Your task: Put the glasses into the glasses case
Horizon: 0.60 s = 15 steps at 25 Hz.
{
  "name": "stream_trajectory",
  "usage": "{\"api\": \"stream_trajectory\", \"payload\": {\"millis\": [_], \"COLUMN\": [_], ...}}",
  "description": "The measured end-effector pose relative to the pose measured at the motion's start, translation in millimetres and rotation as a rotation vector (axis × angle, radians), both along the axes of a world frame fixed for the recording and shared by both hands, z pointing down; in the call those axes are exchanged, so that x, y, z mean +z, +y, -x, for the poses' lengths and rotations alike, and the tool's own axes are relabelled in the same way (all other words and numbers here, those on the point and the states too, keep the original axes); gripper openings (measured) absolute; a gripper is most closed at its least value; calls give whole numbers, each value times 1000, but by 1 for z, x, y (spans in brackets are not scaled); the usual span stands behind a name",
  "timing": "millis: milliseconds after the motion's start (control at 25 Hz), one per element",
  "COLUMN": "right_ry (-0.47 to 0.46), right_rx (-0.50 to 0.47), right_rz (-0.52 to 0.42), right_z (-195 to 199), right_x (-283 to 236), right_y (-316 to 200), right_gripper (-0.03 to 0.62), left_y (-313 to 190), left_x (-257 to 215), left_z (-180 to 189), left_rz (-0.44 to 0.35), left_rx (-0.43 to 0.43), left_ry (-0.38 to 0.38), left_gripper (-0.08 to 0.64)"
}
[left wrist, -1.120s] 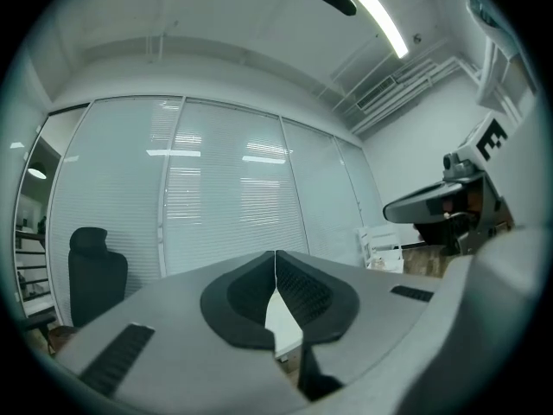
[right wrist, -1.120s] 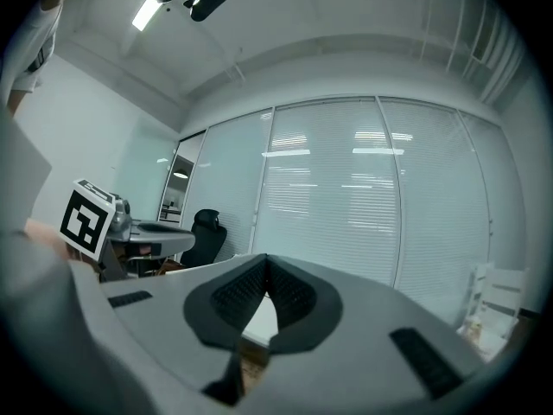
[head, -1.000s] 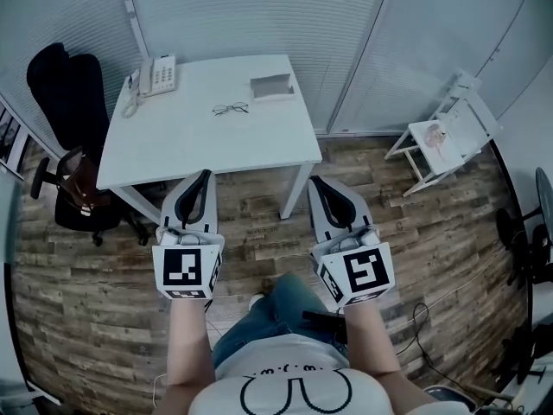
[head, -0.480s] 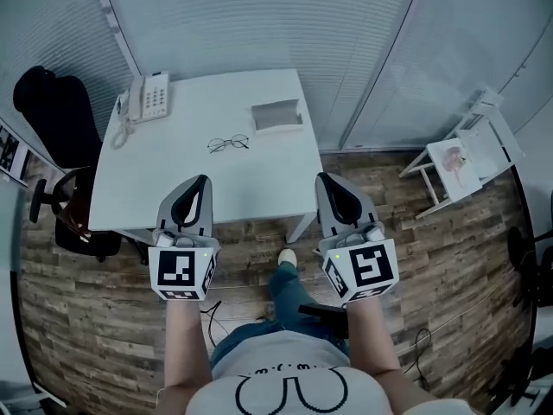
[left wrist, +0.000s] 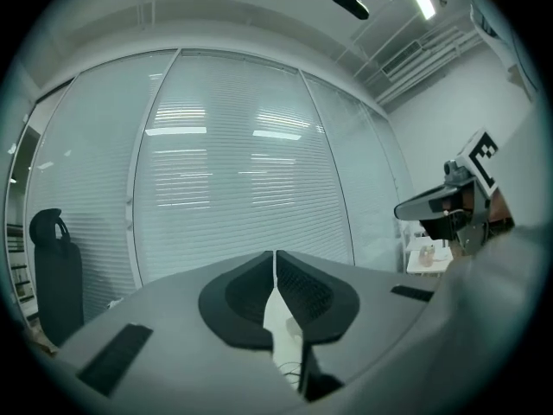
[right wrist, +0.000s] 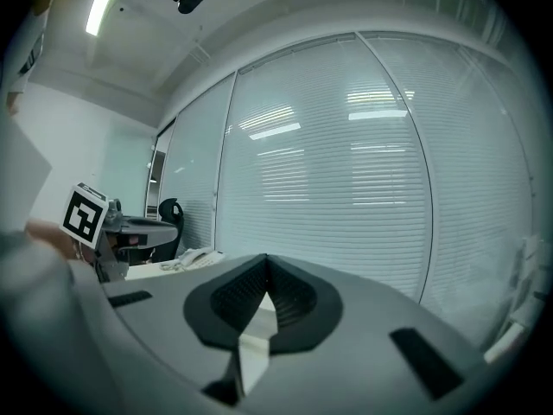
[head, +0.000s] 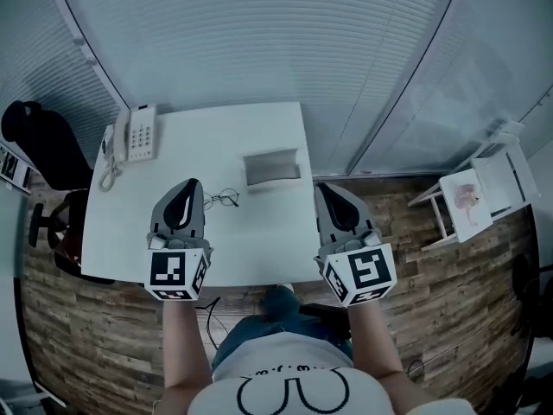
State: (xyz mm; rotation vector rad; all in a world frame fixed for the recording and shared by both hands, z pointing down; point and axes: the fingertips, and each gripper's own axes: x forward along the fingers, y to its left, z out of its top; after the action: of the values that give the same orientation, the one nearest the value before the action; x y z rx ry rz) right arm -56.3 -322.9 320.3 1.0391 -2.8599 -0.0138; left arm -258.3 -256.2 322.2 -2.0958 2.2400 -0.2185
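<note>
Head view: white counter (head: 268, 240) at centre frame, blinds behind it, wood floor (head: 78, 353) below.

- Left claw (head: 192, 185): centre-left, over the counter, pointing up-frame. Tips pressed together, nothing between them (left gripper view confirms, only a hairline seam).
- Right claw (head: 323, 188): centre-right, at the counter's right edge, also pointing up-frame. Right gripper view shows its tips meeting, nothing pinched.
- Glasses (head: 223, 199): flat on the counter, mid-frame, just right of the left claw's tip. Not in either claw. Can't tell height gap btw claw and counter.
- Glasses case (head: 272, 167): grey, on the counter, up and right of the glasses, near but apart from them. Sits btw the two claws in frame, slightly above both tips.
- Desk phone (head: 131, 134): upper-left corner of the counter, cord hanging at its left.
- Black office chair (head: 43, 141): far left edge.
- White folding chair (head: 479, 193): right edge, well apart from the counter.
- Person's forearms and jeans at bottom centre.
</note>
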Motion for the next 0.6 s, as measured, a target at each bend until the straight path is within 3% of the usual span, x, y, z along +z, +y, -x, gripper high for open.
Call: {"api": "stream_trajectory", "payload": {"millis": [40, 160, 360, 600], "right_ry": [2, 8, 24, 56], "right_rx": [-4, -9, -4, 27], "right_rz": [6, 27, 70, 113], "right_z": [2, 7, 12, 22], "right_x": [2, 9, 26, 42], "right_y": [-12, -37, -59, -75], "right_gripper": [11, 11, 11, 11], "left_y": [-10, -35, -54, -59], "left_x": [2, 14, 48, 119], "left_z": [4, 9, 16, 25], "left_rz": [5, 63, 245, 519], "left_rx": [1, 30, 151, 393], "left_ry": [10, 3, -97, -150], "left_gripper": [24, 207, 210, 181]}}
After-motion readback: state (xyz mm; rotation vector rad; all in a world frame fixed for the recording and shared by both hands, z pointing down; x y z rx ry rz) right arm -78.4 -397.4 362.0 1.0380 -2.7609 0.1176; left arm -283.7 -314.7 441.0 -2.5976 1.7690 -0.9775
